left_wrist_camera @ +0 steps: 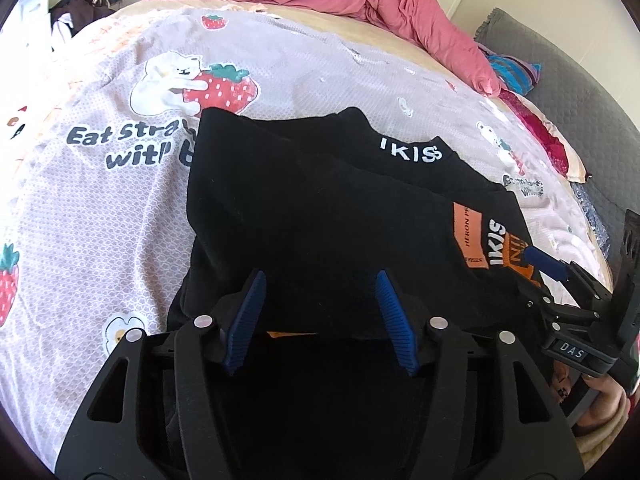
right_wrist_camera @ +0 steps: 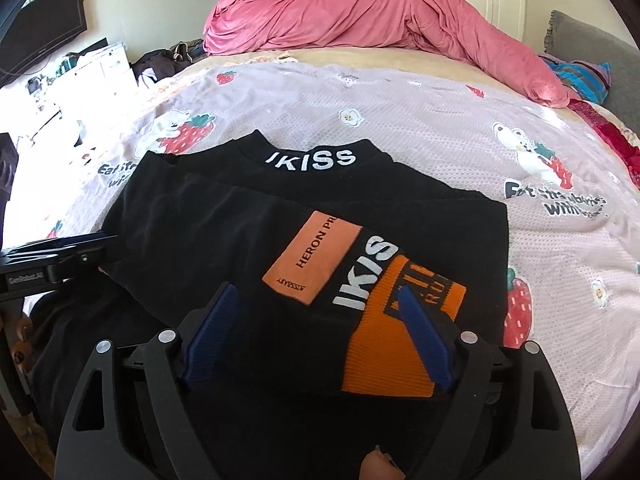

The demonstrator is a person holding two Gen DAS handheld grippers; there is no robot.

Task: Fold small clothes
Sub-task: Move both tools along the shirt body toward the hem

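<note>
Garment: a black top [right_wrist_camera: 224, 240] is laid on the bed, near its front edge, and is seen already folded into a rough rectangle with several layers stacked.
Collar: the white-lettered collar band [right_wrist_camera: 311, 159] is turned toward the far side of the bed and is left exposed above the folded layers.
Sleeve end: an orange ribbed cuff [right_wrist_camera: 384, 344] is brought across onto the body of the top, beside an orange patch [right_wrist_camera: 310, 260].
Left tool [left_wrist_camera: 320, 316]: its blue pads are held spread above the near left part of the top; no cloth is pinched between them.
Right tool [right_wrist_camera: 320, 336]: its pads are spread wide over the cuff and the black cloth beside it; nothing is gripped, though the right pad is seen lying against the orange cuff.
Bed cover [right_wrist_camera: 440, 120]: a pale strawberry-print sheet is spread beneath the top; a pink quilt [right_wrist_camera: 360, 12] is bunched at the far end.
Done: the side and sleeve folds are judged complete, and the cloth is judged released.
Left: a final fold in half, collar toward hem, is judged possibly outstanding; some smoothing of the uneven left edge is also suggested.
</note>
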